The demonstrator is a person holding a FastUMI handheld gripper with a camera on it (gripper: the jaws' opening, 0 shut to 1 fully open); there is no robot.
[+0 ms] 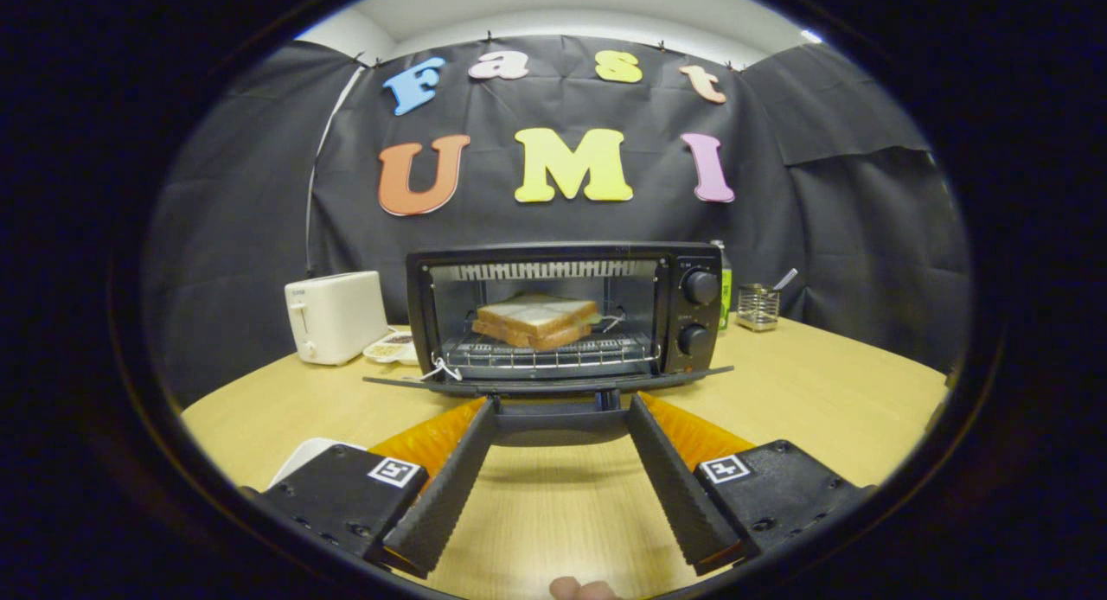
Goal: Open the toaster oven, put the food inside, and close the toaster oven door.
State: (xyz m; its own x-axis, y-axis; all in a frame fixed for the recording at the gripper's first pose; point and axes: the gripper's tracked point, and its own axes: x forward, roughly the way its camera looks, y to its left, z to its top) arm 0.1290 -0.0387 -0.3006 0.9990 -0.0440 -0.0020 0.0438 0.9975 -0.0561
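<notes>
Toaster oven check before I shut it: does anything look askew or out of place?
Nothing stands out. The sandwich lies flat on the rack inside the toaster oven, whose door hangs fully open and level. The open claw sits just under the door's handle.

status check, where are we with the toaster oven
Tongs open, tips either side of the door handle. Toaster oven door down, sandwich on rack. Nothing in the way.

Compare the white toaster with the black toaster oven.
The toaster is white, smaller and closed-bodied; the toaster oven is black, larger, its door dropped open, a sandwich on its rack. The toaster stands off to one side; the open tool faces the oven. Both sit on the wooden table.
</notes>
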